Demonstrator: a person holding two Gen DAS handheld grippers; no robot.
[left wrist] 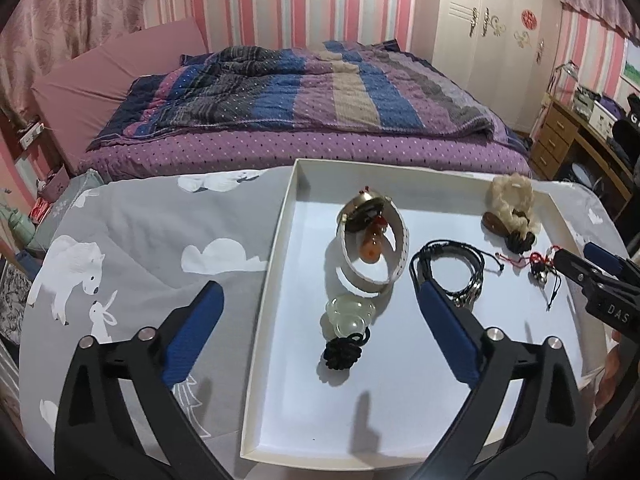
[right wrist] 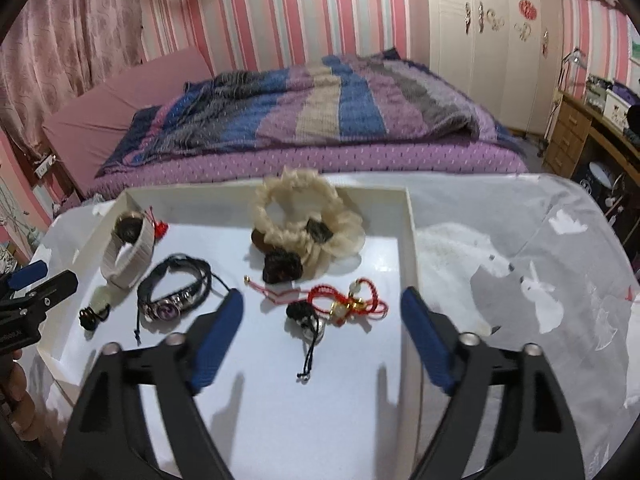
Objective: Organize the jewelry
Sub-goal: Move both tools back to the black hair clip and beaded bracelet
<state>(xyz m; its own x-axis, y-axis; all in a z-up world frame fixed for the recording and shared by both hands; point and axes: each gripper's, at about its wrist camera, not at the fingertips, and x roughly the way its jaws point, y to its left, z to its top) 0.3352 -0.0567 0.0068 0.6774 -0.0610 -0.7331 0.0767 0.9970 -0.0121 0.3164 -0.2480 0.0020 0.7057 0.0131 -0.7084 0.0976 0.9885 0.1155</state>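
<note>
Both tools (left wrist: 320,304) (right wrist: 322,308) wide, empty, over matte white tray (left wrist: 272,240); braided black cord bracelet (left wrist: 448,268), perhaps leather.

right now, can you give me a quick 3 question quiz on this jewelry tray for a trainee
1. True or false: the left gripper is clamped on the white strap watch.
2. Which piece lies between the right gripper's open jaws? A) the pale green pendant B) the red cord bracelet C) the black cord bracelet
3. Fill in: all the jewelry lies inside a shallow white ____.

Key
1. False. Its jaws stand wide open, pressing on nothing.
2. B. The red cord bracelet lies there with a small dark charm beside it, untouched by the pads.
3. tray
</note>
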